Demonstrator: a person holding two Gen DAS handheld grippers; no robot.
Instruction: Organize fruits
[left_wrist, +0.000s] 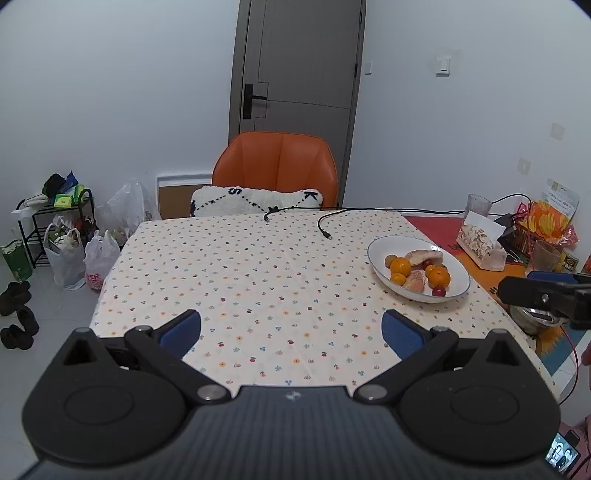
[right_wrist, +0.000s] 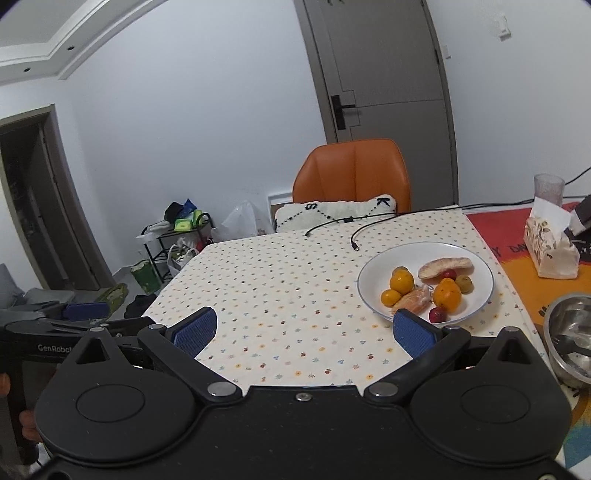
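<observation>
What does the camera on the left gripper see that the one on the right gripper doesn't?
Only the left wrist view shows the dark shoes on the floor, an orange snack bag at the far right of the table, and the right gripper coming in from the right edge.

Only the right wrist view shows an open dark doorway, the ceiling moulding, and the inside of a steel bowl.

Both show the white plate of fruit, the orange chair, the grey door and the dotted tablecloth.

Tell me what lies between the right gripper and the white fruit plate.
Only bare dotted tablecloth. In the right wrist view the right gripper is open, and its right finger overlaps the near rim of the plate.
</observation>
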